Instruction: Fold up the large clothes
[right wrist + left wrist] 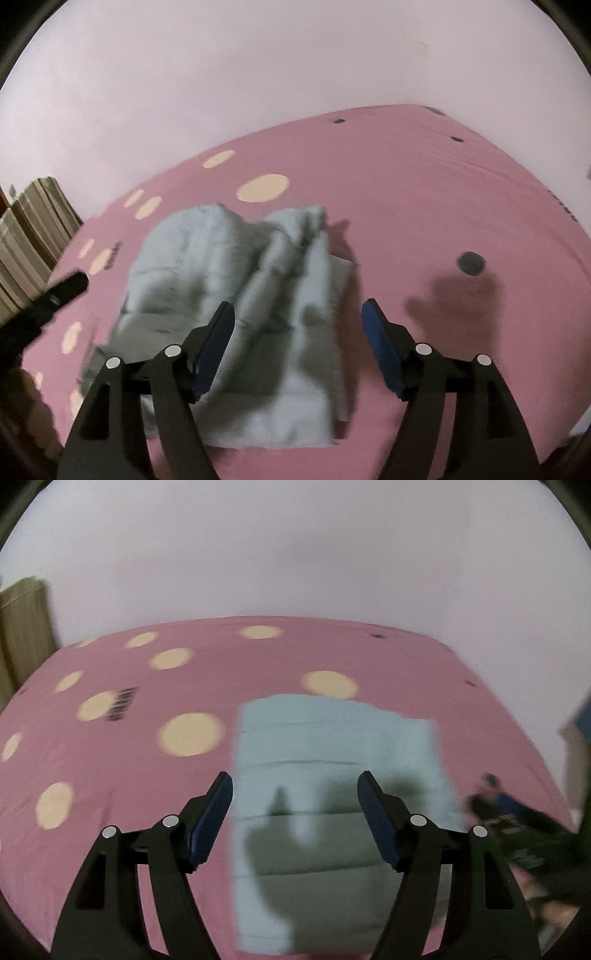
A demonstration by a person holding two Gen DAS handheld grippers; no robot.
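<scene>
Dark print on the pink bedsheet [122, 703], too blurred to read.

One garment [332, 760], two claws [295, 794]

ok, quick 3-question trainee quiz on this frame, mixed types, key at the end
1. True or false: the left gripper is clamped on the light blue garment.
2. Multiple choice: what does the garment lie on? A) a wooden table B) a pink bedsheet with cream dots C) a grey carpet
3. Short answer: in the right wrist view, is anything pinched between the right gripper and its blue pads?

Key
1. False. Its jaws stand open with nothing pinched; the garment lies on the sheet beyond them.
2. B
3. No. The jaws are open; the rumpled garment lies beyond the left pad, on the sheet.
</scene>
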